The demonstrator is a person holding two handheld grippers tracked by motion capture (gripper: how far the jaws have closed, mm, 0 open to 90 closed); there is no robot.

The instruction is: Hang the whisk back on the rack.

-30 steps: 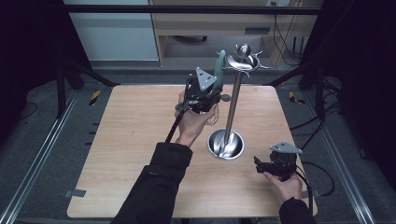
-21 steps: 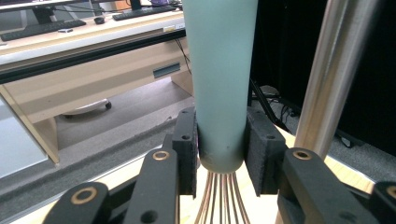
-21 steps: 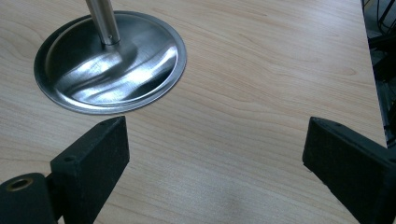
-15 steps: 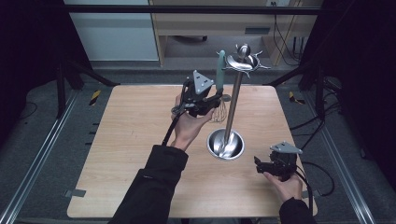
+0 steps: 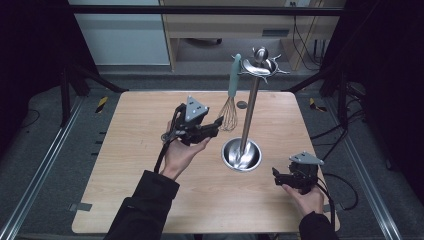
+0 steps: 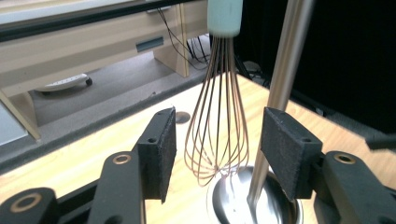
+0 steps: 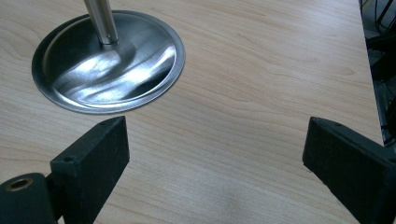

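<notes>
Teal-handled whisk (image 5: pixel 231 100) hangs from steel stand (image 5: pixel 248 120), far-centre of worktop (image 5: pixel 125 190). Left tongs (image 5: pixel 216 125) just beside wires, jaws just been opening, released, nothing pressed btwn pads. Right tongs (image 5: pixel 276 176) near right of stand base, spread wide, empty.

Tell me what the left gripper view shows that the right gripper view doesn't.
Left gripper view: a copper-wire whisk with a pale teal handle hanging between open black fingers, untouched, plus a beige cabinet behind the table. Right gripper view: the whole round rim of the steel stand's dish base and the wooden table's right edge. Both show the shiny steel pole, the base and light wood tabletop.
</notes>
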